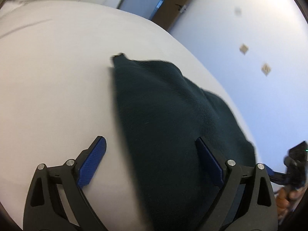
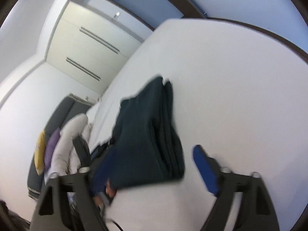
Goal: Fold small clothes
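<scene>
A dark green garment [image 1: 169, 119] lies folded on the white table [image 1: 53, 80], its near part running under my left gripper [image 1: 151, 148]. That gripper is open, its blue pads astride the cloth's left edge, holding nothing. In the right wrist view the same garment [image 2: 148, 134] shows stacked layers along its right side. My right gripper [image 2: 152, 163] is open and empty; its right pad [image 2: 204, 167] is over bare table, its left finger blurred near the cloth's left edge. The right gripper also shows at the left view's far right edge [image 1: 294, 165].
The table's curved edge [image 1: 221, 80] runs close to the garment on the right of the left view. Beyond the table are white cabinets [image 2: 86, 44], a grey sofa with cushions [image 2: 52, 144] and a wall with a door [image 1: 169, 2].
</scene>
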### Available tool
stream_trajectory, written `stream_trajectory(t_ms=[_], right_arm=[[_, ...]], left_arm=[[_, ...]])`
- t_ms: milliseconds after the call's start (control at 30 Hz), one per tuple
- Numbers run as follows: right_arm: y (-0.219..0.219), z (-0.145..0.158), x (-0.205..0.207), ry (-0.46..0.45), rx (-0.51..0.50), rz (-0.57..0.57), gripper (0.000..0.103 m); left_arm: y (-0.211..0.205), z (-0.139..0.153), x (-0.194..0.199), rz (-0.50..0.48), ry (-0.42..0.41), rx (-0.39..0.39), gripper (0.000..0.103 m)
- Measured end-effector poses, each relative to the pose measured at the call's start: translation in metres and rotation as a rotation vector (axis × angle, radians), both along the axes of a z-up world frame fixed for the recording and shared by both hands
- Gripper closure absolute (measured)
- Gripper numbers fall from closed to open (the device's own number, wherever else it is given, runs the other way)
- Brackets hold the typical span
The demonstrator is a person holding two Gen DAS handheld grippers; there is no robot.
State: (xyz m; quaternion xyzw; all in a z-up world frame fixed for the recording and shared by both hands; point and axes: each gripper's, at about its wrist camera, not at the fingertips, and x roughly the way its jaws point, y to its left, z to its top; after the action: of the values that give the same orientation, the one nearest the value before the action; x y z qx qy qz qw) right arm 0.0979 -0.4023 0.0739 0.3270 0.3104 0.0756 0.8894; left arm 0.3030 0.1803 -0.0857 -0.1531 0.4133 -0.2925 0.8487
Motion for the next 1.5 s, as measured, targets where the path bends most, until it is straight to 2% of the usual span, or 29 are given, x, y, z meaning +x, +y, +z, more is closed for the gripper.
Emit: stream_trajectory(t_ms=[67,100,167,233,300,433,500,533,600,667,700,733,900,1067,1200,1300,1367,1500], right_arm=[[-0.001,0.003,0.02,0.01,0.01,0.044,0.017],[-0.001,0.003,0.035,0.03,-0.009,0.056,0.016],[-0.001,-0.006,0.068,0.099,0.007,0.092,0.016],[-0.003,-0.019,0.095,0.155,0.043,0.116,0.016],[-0.003,-0.032,0.122,0.215,0.037,0.11,0.016],[0.004,-0.038,0.147,0.227,0.026,0.147,0.017],[0.008,-0.041,0.158,0.245,0.031,0.175,0.03],[0.011,-0.043,0.16,0.265,0.025,0.181,0.043],[0.014,-0.051,0.168,0.295,0.014,0.186,0.05],[0.013,-0.052,0.168,0.296,0.031,0.18,0.061],[0.013,-0.053,0.165,0.297,0.038,0.174,0.063],[0.012,-0.053,0.163,0.295,0.04,0.171,0.066],[0.022,-0.04,0.148,0.287,-0.025,0.118,0.074],[0.062,-0.005,0.125,0.226,-0.064,0.13,0.075],[0.109,0.02,0.086,0.175,-0.062,0.19,0.076],[0.148,0.029,0.057,0.138,-0.044,0.255,0.076],[0.171,0.028,0.045,0.126,-0.043,0.292,0.076],[0.222,0.003,0.026,0.148,-0.021,0.363,0.076]], left_arm=[[0.018,0.004,-0.004,0.057,0.012,-0.036,0.008],[0.03,0.005,-0.003,0.086,0.034,-0.081,0.008],[0.038,0.004,0.002,0.105,0.085,-0.122,0.008],[0.03,-0.001,0.012,0.077,0.153,-0.113,0.008],[0.017,-0.003,0.015,0.037,0.173,-0.09,0.008],[0.0,-0.005,0.014,0.023,0.185,-0.047,0.008],[-0.005,-0.007,0.014,0.029,0.203,-0.045,0.008],[-0.012,-0.008,0.015,0.019,0.211,-0.027,0.008],[-0.028,-0.007,0.017,-0.021,0.209,0.033,0.008],[-0.04,-0.006,0.019,-0.055,0.21,0.06,0.012],[-0.045,-0.005,0.02,-0.073,0.213,0.06,0.029],[-0.05,-0.006,0.021,-0.1,0.231,0.027,0.039],[-0.053,0.006,0.014,-0.117,0.217,0.02,0.064],[-0.034,0.041,-0.011,-0.125,0.175,-0.001,0.068],[0.02,0.071,-0.047,-0.104,0.157,-0.042,0.068],[0.063,0.088,-0.079,-0.091,0.12,-0.037,0.067],[0.097,0.097,-0.104,-0.067,0.094,-0.015,0.067],[0.144,0.096,-0.134,-0.024,0.066,0.031,0.067]])
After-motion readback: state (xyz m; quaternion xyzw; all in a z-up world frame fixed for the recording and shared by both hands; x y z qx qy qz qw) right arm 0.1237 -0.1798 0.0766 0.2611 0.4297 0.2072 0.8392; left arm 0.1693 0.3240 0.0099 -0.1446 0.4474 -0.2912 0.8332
